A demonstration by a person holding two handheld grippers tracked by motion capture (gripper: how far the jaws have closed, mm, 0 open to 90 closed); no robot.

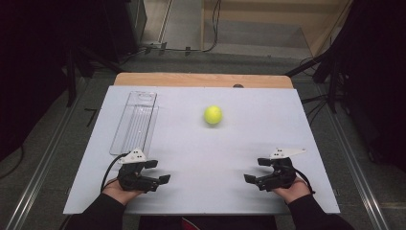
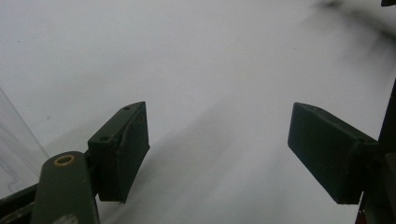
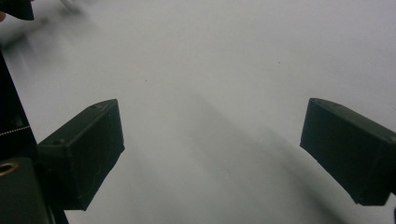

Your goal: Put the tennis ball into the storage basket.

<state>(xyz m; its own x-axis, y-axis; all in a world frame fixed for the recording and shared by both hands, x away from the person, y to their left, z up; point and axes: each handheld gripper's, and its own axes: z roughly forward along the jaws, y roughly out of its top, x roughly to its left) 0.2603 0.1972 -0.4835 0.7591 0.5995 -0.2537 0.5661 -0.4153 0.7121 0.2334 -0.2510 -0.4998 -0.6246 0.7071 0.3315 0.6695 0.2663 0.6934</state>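
Both jaws apart, empty: left hand-held gripper [image 1: 160, 171], right hand-held gripper [image 1: 254, 169] low over worktop [image 1: 191, 153]. Yellow ball [image 1: 213, 115] mid-worktop, well apart, right of clear tray [image 1: 135, 122]. Risk: nudged off-centre, likely rolled away.

Fuzzy felt ball [image 1: 213, 115], clear glossy plastic tray [image 1: 135, 122] (matt white tabletop [image 1: 230, 158]).

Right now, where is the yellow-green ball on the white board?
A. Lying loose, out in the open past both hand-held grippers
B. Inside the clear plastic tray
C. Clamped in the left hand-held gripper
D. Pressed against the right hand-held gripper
A: the ball lies alone on the white board, apart from the clear tray and beyond both hand-held grippers, whose jaws stand open.
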